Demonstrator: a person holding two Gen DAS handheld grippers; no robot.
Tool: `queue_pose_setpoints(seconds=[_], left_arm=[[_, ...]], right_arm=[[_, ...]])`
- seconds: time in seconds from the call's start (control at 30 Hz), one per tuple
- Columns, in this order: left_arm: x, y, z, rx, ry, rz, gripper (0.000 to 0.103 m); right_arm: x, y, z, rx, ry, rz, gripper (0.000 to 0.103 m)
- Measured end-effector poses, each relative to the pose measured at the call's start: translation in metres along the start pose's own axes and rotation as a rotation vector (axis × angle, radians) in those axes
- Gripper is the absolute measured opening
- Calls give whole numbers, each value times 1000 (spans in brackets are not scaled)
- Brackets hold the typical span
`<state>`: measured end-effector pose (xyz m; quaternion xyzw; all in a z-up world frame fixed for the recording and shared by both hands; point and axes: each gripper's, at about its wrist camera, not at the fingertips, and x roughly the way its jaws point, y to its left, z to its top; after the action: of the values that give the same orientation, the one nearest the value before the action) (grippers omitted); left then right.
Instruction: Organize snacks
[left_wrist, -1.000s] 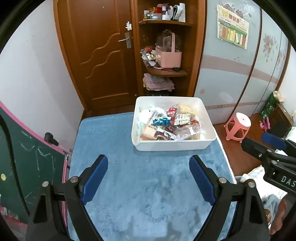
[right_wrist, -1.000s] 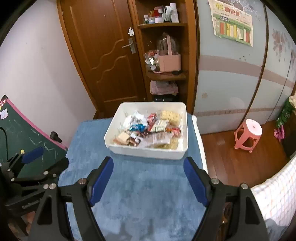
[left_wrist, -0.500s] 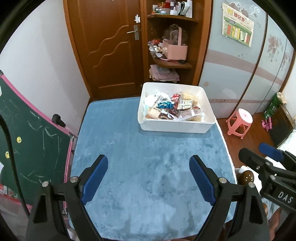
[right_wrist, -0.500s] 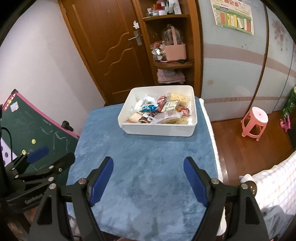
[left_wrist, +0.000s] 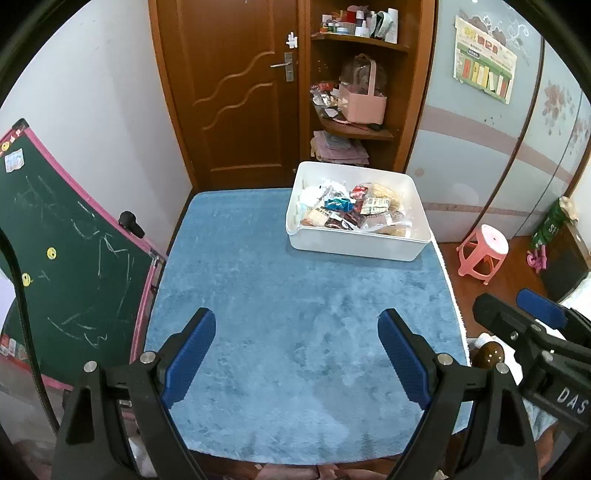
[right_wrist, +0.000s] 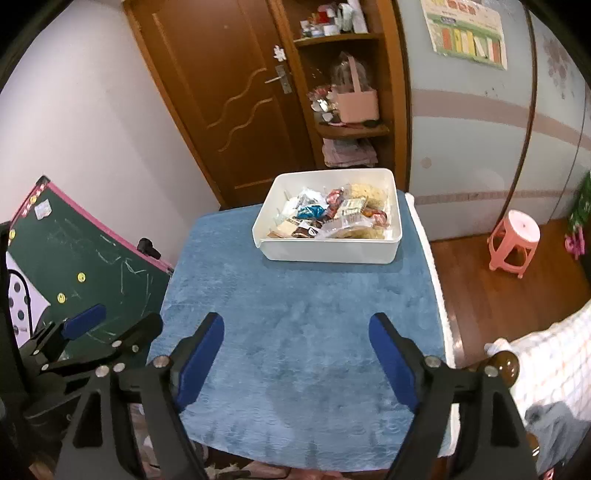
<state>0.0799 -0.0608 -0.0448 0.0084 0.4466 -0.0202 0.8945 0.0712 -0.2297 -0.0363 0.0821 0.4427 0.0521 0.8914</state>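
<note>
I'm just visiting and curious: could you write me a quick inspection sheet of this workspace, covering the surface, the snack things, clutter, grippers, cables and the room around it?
Surface: blue plush cover, bare apart from the bin.
Job's things: white bin at the far right corner, piled with snack packets.
Clutter: nothing seen on the cover.
Grippers: left hand-held gripper and right hand-held gripper both open, empty, above the near edge; the right one's jaws have just been opening.
Cables: black cable at left.
Surroundings: chalkboard, wooden door, corner shelves, pink stool.

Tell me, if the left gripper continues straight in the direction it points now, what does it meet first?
Probably the bare blue mat. The open, empty left gripper points down at it; the white bin looks farther off.
</note>
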Motion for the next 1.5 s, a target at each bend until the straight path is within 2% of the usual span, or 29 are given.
queue_pose_setpoints(seconds=[0.43, 1.5], left_arm=[[1, 3, -8, -42, 21, 27, 89], [0, 5, -6, -19, 9, 47, 89]], right_arm=[[1, 8, -9, -34, 7, 3, 84], [2, 7, -7, -24, 0, -3, 84]])
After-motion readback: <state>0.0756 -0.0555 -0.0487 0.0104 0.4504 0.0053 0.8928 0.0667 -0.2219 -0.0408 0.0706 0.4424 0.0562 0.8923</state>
